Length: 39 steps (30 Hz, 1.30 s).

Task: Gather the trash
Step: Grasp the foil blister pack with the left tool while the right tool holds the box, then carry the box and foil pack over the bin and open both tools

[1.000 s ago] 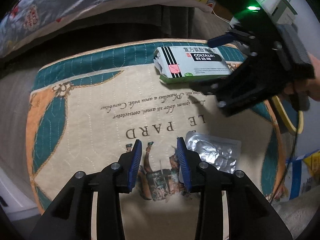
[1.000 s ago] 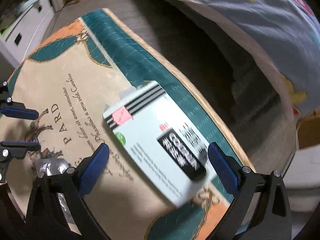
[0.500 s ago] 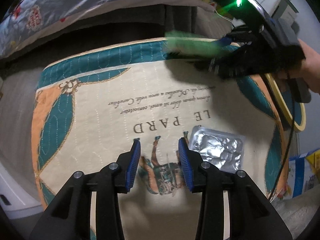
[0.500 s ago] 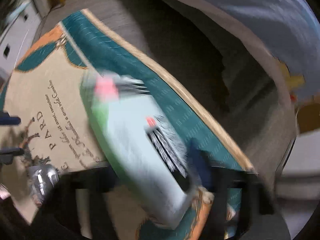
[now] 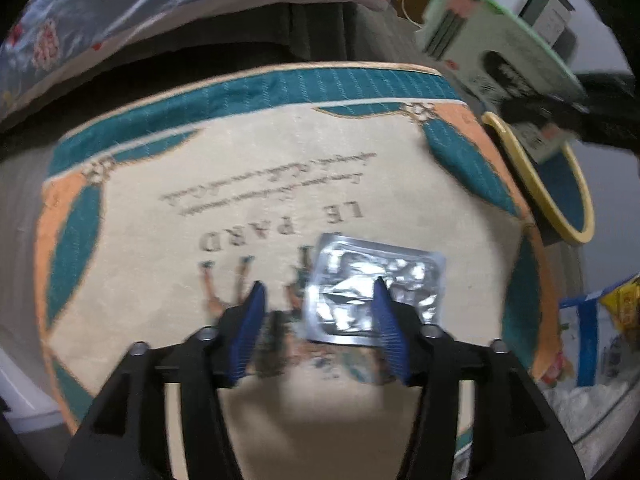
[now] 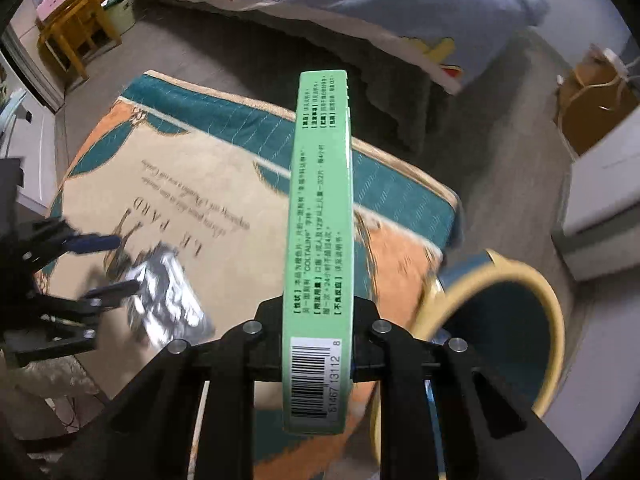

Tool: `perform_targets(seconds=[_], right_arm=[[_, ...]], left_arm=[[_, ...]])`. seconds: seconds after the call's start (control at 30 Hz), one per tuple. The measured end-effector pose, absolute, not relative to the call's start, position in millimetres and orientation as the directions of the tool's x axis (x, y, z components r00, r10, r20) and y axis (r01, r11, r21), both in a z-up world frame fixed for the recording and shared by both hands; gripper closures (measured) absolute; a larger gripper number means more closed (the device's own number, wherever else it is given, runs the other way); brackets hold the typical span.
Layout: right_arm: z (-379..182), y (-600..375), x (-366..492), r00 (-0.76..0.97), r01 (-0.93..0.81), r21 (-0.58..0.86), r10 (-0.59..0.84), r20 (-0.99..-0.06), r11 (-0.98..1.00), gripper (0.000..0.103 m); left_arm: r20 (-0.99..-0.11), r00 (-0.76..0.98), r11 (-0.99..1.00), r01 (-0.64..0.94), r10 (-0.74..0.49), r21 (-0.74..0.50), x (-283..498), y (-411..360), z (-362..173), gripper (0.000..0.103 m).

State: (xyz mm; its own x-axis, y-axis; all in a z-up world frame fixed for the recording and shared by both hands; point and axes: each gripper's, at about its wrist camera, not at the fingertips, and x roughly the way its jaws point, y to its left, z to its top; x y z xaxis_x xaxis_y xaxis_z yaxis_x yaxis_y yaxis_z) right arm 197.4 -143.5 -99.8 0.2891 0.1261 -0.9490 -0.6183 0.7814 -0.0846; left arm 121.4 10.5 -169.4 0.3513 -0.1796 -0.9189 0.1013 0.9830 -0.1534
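A second ago the box (image 6: 318, 248) lay flat on the mat (image 5: 248, 184) with the right gripper (image 6: 318, 356) spread wide around it; now it is off the mat and clamped on edge between that gripper's fingers, its narrow green side with the barcode facing the right wrist camera. From the left wrist view the same box (image 5: 496, 52) hangs in the air past the mat's far right corner, above the bin (image 5: 560, 216), with the right gripper a dark blur beneath it. In the right wrist view the box runs straight out along the fingers, and the bin (image 6: 516, 276) with its yellow rim and blue inside sits low to the right, just off the mat's (image 6: 192, 184) corner. The left gripper (image 5: 316, 320) has also changed: its blue pads (image 5: 250, 332) were close together a second ago and are now spread apart, holding nothing. It has shifted toward the blister pack (image 5: 372, 292), so the right pad overlaps the foil while the left pad stands over bare mat. The right wrist view shows the left gripper (image 6: 108, 266) low over the mat at the blister pack's (image 6: 164, 300) near edge, fingers level and apart. Whether a pad touches the foil cannot be told.
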Motion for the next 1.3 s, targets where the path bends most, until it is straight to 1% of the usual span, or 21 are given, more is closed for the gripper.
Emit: perform_targets(seconds=[0.03,0.07,0.1,0.17,0.3,0.33,0.4,0.53,0.67,0.73,0.77,0.83,0.9,0.93,0.97,1.0,1.03,1.07,1.2,1.3], right_arm=[[-96,-149,193,0.294,-0.610,-0.082,0.129,-0.947,0.788,0.085],[-93,-155,189,0.296,-0.600,-0.073,0.136,-0.945,0.797,0.085],[-87,-159,178,0.301,-0.586,-0.067,0.140,-0.943,0.808,0.085],[-82,-163,164,0.312,-0.575,-0.069,0.140,-0.940,0.815,0.085],[-69,-168,136,0.334,-0.538,-0.042,0.167,-0.928,0.842,0.085],[-64,-172,131,0.339,-0.529,-0.031,0.178,-0.924,0.848,0.085],[-54,-174,122,0.354,-0.518,-0.005,0.209,-0.911,0.855,0.085],[-44,-178,119,0.381,-0.515,0.004,0.234,-0.895,0.857,0.085],[-44,-195,126,0.390,-0.478,0.022,0.234,-0.890,0.878,0.085],[-43,-205,132,0.397,-0.459,0.032,0.237,-0.887,0.888,0.085],[-42,-209,135,0.407,-0.451,0.034,0.239,-0.882,0.892,0.085],[-41,-216,140,0.418,-0.442,0.034,0.239,-0.876,0.896,0.085],[-42,-222,146,0.427,-0.437,0.030,0.236,-0.873,0.899,0.085],[-43,-225,148,0.431,-0.435,0.020,0.227,-0.873,0.900,0.085],[-44,-229,150,0.437,-0.433,0.003,0.213,-0.874,0.902,0.085],[-46,-231,153,0.440,-0.431,-0.008,0.202,-0.875,0.902,0.085],[-47,-235,155,0.444,-0.428,-0.020,0.191,-0.876,0.904,0.085],[-47,-239,157,0.446,-0.423,-0.023,0.186,-0.876,0.906,0.085],[-50,-264,169,0.443,-0.368,0.025,0.199,-0.874,0.930,0.085],[-49,-283,174,0.448,-0.319,0.056,0.203,-0.871,0.946,0.085]], left_arm=[[-0.918,0.349,0.981,0.107,-0.191,-0.163,122,5,-171,0.029],[-0.918,0.347,0.981,0.111,-0.190,-0.161,122,0,-172,0.020],[-0.921,0.345,0.983,0.105,-0.180,-0.153,122,-6,-172,0.016],[-0.926,0.338,0.986,0.086,-0.166,-0.146,121,-16,-174,0.013],[-0.941,0.317,0.991,-0.033,-0.116,-0.133,114,-24,-180,0.013],[-0.941,0.317,0.987,-0.073,-0.115,-0.145,110,-28,-180,0.013],[-0.945,0.303,0.982,-0.098,-0.127,-0.164,106,-35,-185,0.013],[-0.950,0.269,0.971,-0.131,-0.161,-0.202,111,-44,-197,0.013],[-0.939,0.299,0.969,-0.125,-0.167,-0.212,129,-49,-196,0.013],[-0.937,0.308,0.969,-0.125,-0.167,-0.214,139,-52,-197,0.011],[-0.935,0.313,0.971,-0.115,-0.165,-0.210,145,-55,-197,0.011],[-0.937,0.323,0.984,-0.074,-0.132,-0.164,153,-65,-198,0.011],[-0.943,0.324,0.996,-0.013,-0.080,-0.089,157,-78,-201,0.012],[-0.945,0.325,0.999,0.022,-0.033,-0.027,159,-90,-204,0.012],[-0.943,0.334,0.999,0.040,-0.011,0.002,158,-95,-204,0.015],[-0.935,0.354,0.999,0.053,-0.021,-0.002,156,-99,-202,0.026],[-0.932,0.363,0.998,0.063,-0.018,0.006,156,-102,-199,0.030],[-0.931,0.364,0.997,0.075,-0.012,0.017,158,-110,-200,0.033],[-0.924,0.380,0.994,0.113,-0.034,0.010,156,-115,-194,0.034],[-0.903,0.423,0.987,0.158,-0.069,-0.002,155,-122,-176,0.034]])
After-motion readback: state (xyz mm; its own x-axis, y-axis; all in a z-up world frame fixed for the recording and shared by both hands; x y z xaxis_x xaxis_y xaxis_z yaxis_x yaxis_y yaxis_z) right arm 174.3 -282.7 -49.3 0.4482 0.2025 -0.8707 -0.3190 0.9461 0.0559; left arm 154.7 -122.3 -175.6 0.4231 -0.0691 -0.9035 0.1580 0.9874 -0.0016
